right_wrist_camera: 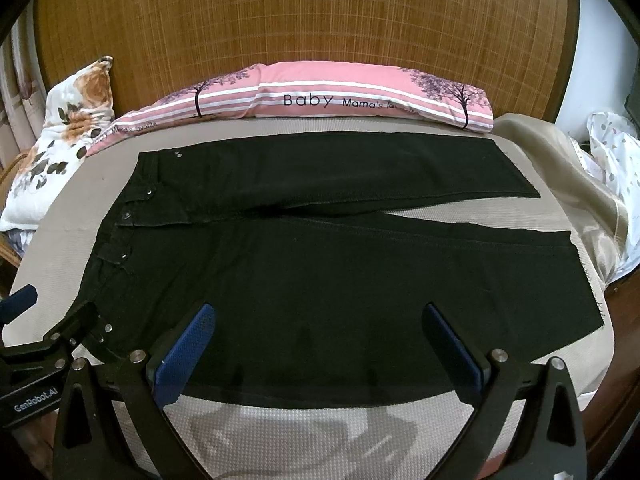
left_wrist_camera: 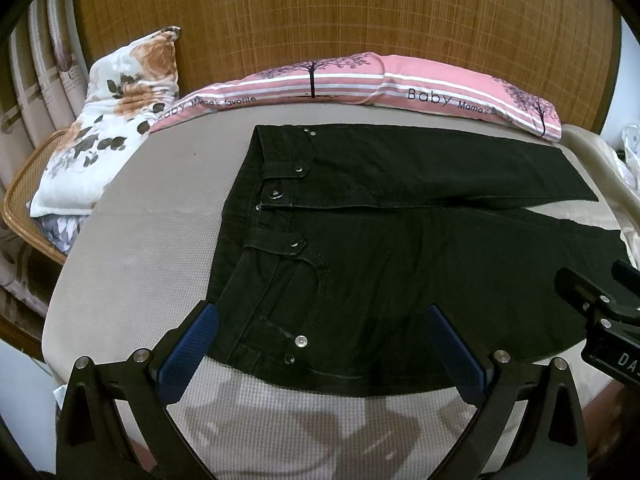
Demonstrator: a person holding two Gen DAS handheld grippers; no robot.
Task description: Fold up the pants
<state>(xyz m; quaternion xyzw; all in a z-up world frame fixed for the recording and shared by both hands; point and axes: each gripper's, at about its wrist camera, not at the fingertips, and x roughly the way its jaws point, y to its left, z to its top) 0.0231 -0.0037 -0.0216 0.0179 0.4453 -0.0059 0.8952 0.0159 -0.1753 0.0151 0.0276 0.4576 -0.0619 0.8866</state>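
No fold shows yet: the pants lie flat and spread across the middle of both frames on the bed, waistband toward the left, the two legs running to the right with a thin wedge of bedding showing between them near the hems. We judge the task to be at its very start, with the laying-out done and every fold still to make, most likely first bringing one leg over the other and then doubling the length. Our left gripper sits at the bottom of its frame with both blue pads wide apart, holding nothing, poised above the near edge of the pants by the pocket rivets. Our right gripper is likewise spread wide and empty at the bottom of its frame, over the near leg's lower edge. Whether either touches the cloth we cannot tell. A pink pillow lies along the upper centre behind the pants, and a floral pillow leans at the upper left, both clear of the fabric.
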